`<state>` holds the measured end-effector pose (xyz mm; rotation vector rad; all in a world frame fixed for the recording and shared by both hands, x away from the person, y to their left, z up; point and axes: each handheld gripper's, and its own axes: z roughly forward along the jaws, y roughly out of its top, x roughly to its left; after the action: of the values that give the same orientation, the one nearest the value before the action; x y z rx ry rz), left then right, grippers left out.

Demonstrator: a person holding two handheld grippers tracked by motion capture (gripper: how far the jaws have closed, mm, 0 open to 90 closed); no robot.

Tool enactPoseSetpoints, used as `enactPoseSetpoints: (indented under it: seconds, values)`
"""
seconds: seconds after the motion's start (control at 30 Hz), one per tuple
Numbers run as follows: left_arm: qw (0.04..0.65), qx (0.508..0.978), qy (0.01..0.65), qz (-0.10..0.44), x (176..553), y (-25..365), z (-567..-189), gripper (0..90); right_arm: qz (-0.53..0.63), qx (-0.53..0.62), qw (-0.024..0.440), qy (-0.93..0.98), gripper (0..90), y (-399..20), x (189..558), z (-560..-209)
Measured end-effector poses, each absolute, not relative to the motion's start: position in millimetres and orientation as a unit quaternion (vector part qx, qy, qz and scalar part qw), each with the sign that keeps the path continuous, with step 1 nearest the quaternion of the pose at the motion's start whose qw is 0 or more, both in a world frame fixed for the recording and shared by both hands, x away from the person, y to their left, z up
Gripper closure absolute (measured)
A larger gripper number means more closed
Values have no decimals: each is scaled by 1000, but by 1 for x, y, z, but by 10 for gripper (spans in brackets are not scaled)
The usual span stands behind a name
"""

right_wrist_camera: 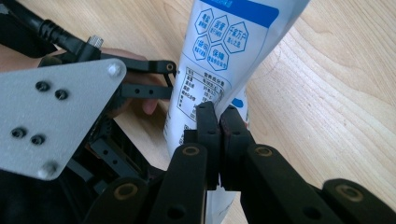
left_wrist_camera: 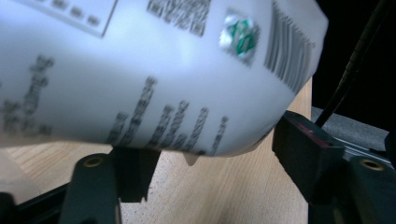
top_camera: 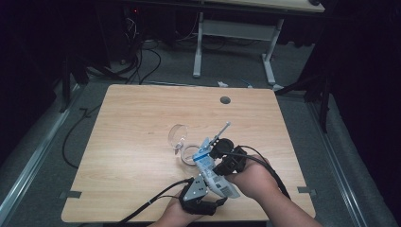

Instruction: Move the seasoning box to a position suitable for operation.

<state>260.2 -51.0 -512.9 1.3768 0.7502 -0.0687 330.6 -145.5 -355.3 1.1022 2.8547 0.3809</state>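
A white pouch with blue print [top_camera: 208, 163] hangs tilted over the table's front, held by both grippers. My right gripper [top_camera: 216, 163] is shut on the pouch's [right_wrist_camera: 219, 60] thin edge, its jaws pressed together [right_wrist_camera: 219, 122] on the film. My left gripper [top_camera: 215, 188], with its grey plate on top [right_wrist_camera: 56, 116], holds the pouch's lower end. In the left gripper view the bulging pouch [left_wrist_camera: 154, 70] spans the gap between the jaws of that gripper [left_wrist_camera: 217, 156], and both pads touch it. A clear glass cup [top_camera: 178, 136] stands tilted just beyond the pouch's upper end.
The wooden table [top_camera: 142, 118] has a round cable hole [top_camera: 225, 100] near its far edge. Black cables [top_camera: 156, 198] trail from the grippers over the front edge. Beyond the table stands a white desk frame [top_camera: 236, 42] on grey floor.
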Motion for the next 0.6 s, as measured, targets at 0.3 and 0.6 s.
enactPoseSetpoints:
  seconds: [0.3, 0.6]
  values:
    - [709, 617, 341, -16, 261, -53, -515, 465, 123, 355, 26, 926, 889, -141, 335, -356]
    - [709, 615, 345, -3, 257, -49, -513, 509, 123, 359, 31, 925, 884, -140, 336, -357]
